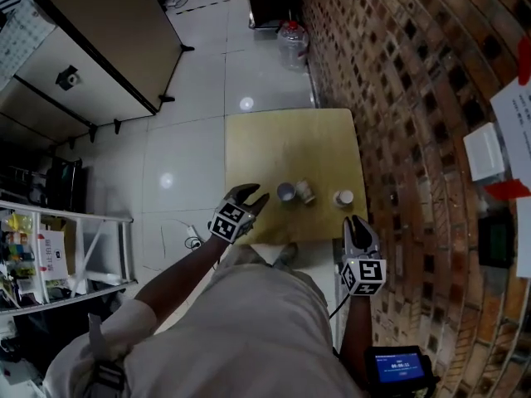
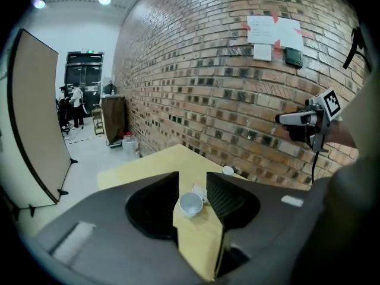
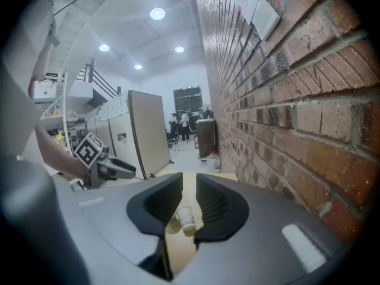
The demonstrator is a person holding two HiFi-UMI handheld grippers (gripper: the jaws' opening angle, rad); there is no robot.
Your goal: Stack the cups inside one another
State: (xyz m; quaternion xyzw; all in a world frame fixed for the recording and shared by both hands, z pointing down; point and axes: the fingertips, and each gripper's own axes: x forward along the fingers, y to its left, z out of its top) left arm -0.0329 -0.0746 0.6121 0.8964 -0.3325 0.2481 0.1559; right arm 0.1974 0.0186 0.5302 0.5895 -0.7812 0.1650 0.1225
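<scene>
- Two cups sit mid-desk (image 1: 282, 139); the tipped cup (image 1: 285, 191), mouth toward me, lies just ahead of my left gripper (image 1: 253, 196), jaws open, empty.
- One upright cup (image 1: 343, 197) stands by the right edge, ahead of my right gripper (image 1: 355, 222), jaws slightly apart, empty.

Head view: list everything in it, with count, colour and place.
table: one, yellow, against the brick wall.
cups: three, white, near the table's front edge; two close together, one apart nearer the wall.
brick wall: one, red-brown, right side.
papers: several, white, on the wall.
water jug: one, clear with a red cap, on the floor beyond the table.
partition panels: two, beige, upper left.
screen device: one, blue display, bottom right.
left gripper: one, black fingers apart, empty, left of the paired cups.
right gripper: one, fingers slightly apart, empty, just short of the lone cup.
</scene>
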